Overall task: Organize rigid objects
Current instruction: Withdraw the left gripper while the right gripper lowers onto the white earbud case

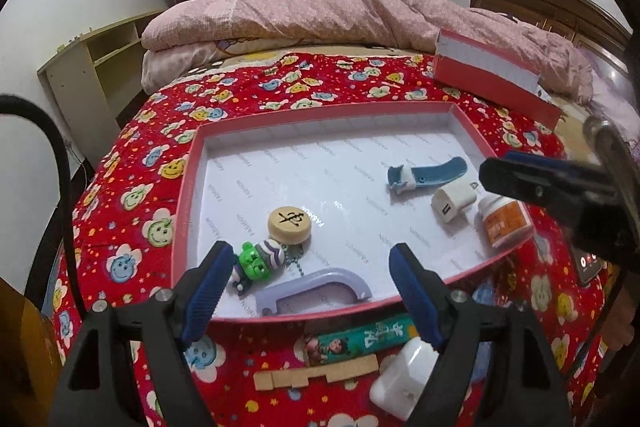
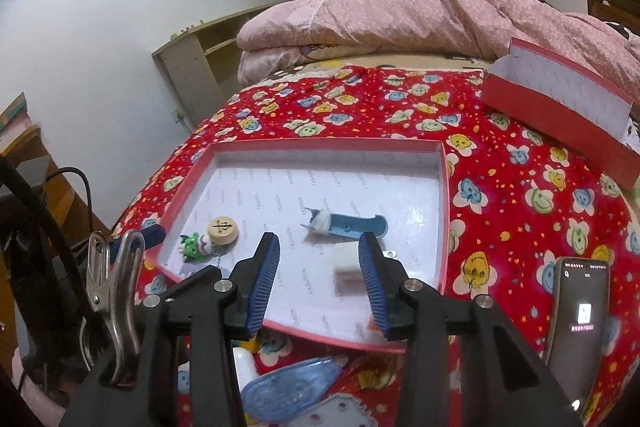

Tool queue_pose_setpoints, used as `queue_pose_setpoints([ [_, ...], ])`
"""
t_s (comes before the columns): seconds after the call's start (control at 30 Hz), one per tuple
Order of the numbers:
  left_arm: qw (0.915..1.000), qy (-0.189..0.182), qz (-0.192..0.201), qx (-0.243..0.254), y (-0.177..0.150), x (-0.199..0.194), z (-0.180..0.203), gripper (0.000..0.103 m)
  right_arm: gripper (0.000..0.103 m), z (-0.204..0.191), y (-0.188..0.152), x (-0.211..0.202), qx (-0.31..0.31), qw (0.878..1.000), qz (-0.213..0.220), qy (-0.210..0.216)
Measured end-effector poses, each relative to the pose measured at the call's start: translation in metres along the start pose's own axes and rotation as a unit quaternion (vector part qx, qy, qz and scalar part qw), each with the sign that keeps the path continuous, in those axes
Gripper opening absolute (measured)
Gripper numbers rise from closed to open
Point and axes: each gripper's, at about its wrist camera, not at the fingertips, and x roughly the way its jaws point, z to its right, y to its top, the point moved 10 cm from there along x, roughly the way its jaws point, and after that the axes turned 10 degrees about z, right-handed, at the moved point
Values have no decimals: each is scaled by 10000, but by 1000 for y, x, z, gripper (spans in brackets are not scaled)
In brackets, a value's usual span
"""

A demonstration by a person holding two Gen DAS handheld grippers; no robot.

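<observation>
the left gripper (image 1: 310, 291) stands wide and empty over the 6 o'clock edge of the tray (image 1: 188, 183), which lies on the red quilt (image 1: 248, 95); the right gripper (image 2: 318, 281) is also wide and empty, above the tray's 5 o'clock corner. inside the tray, the chess piece (image 1: 289, 225), green toy (image 1: 256, 261) and purple clip (image 1: 316, 293) sit at 7 o'clock, the blue clipper (image 1: 426, 175) at 2 o'clock, and the charger (image 1: 454, 202) and bottle (image 1: 505, 223) at 3 o'clock. outside the rim at 6 o'clock lie a green tube (image 1: 360, 341), wood strip (image 1: 316, 373) and white case (image 1: 404, 373); a phone (image 2: 578, 311) lies at 4 o'clock and a red box (image 1: 492, 75) at 1 o'clock.
</observation>
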Motion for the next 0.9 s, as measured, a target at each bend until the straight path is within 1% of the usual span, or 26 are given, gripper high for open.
queue_pose_setpoints([
  [0.23, 10000, 35, -4, 26, -11, -20, -3, 84, 43, -9, -12, -16, -12, 10000, -58, 47],
  [0.37, 10000, 79, -24, 36, -19, -29, -7, 84, 43, -16, -24, -24, -34, 9999, -117, 103],
  [0.43, 9999, 127, -32, -29, -24, -34, -11, 84, 43, -19, -32, -27, -50, 9998, -172, 115],
  [0.57, 9994, 186, -76, -278, -34, -42, -21, 84, 43, -21, -49, -30, -136, 9993, -357, -9],
  [0.73, 9986, 301, -179, -393, -49, -47, -33, 84, 43, -25, -67, -36, -247, 9986, -473, -32],
  [0.9, 9975, 387, -300, -502, -64, -49, -44, 84, 43, -38, -85, -37, -300, 9975, -623, 120],
])
